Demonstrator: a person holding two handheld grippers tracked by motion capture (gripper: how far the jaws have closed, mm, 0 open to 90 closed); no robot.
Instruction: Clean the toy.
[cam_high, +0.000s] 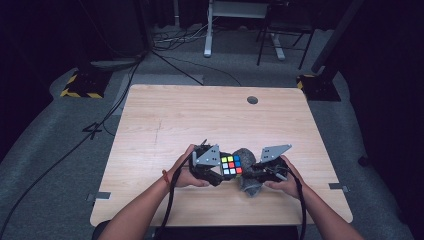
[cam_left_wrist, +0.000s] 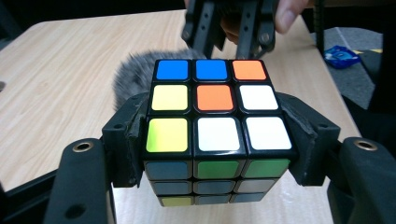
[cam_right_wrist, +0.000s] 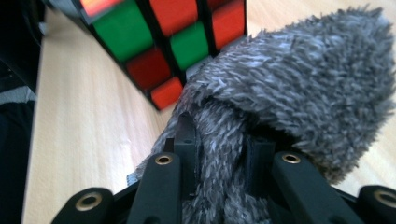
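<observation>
the left gripper (cam_left_wrist: 215, 140) squeezes the puzzle cube (cam_left_wrist: 215, 109) (many colours) above the wooden table (cam_high: 165, 120). the right gripper (cam_right_wrist: 219, 154) pinches a fuzzy grey cloth (cam_right_wrist: 299, 88) touching the cube.

Dim room, evenly lit tabletop; close views blurred at edges.

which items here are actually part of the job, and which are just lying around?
In use:
- puzzle cube, clamped in the left gripper
- grey fuzzy cloth, pinched in the right gripper and held against the cube

Lying about:
- blue item beyond the table edge
- hazard-striped stand feet and cables on the floor
</observation>
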